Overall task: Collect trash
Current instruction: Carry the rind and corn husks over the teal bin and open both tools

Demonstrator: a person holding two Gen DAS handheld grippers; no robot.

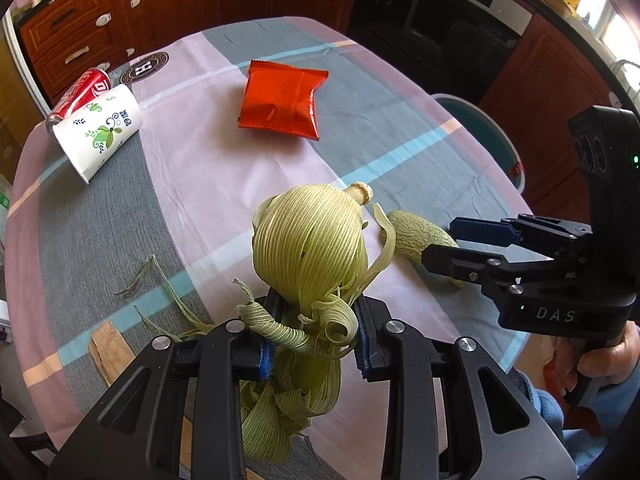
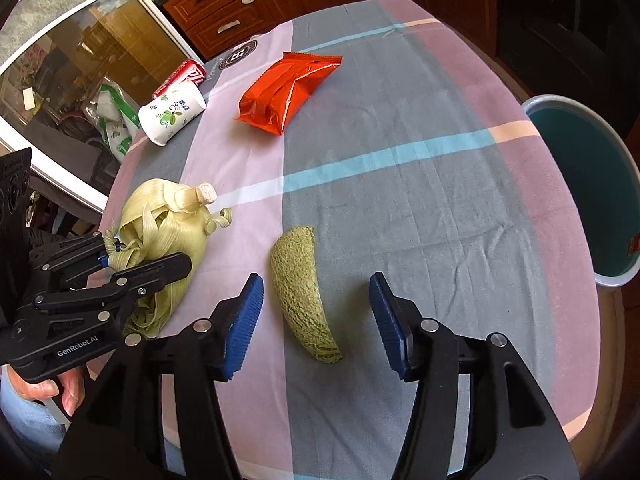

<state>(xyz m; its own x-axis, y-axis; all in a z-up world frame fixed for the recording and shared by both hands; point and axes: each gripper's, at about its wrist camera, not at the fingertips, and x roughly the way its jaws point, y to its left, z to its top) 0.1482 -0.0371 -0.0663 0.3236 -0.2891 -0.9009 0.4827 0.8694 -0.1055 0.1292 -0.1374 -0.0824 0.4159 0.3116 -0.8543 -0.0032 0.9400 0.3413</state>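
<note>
The left gripper (image 1: 316, 336) has its blue-padded fingers closed on the pale green bundle of dried corn husk (image 1: 310, 240), pinching only the curled loose strips at its near end, while the stalk stub points away. The right gripper (image 2: 316, 320) stands wide open, its fingers apart on either side of the curved green slice of netted melon rind (image 2: 304, 288), which lies just to the right of the husk on the checked pink, grey and blue tablecloth (image 2: 400, 200), touching neither pad.

The husk is the likelier trouble: its strips are springy and loosely wound, so a lift may leave the bulk sagging or let strands slide out, adding to the stray fibres already near it. The rind is curved and rests on its edge, so closing pads may roll or squirt it sideways. The grey bin with a teal liner (image 2: 580, 184) sits beyond the table edge, far right of the husk, a long carry. The red foil snack bag (image 2: 286, 92), white floral paper cup (image 2: 172, 114) and red drink can (image 2: 182, 76) lie beyond the husk, untouched.
</note>
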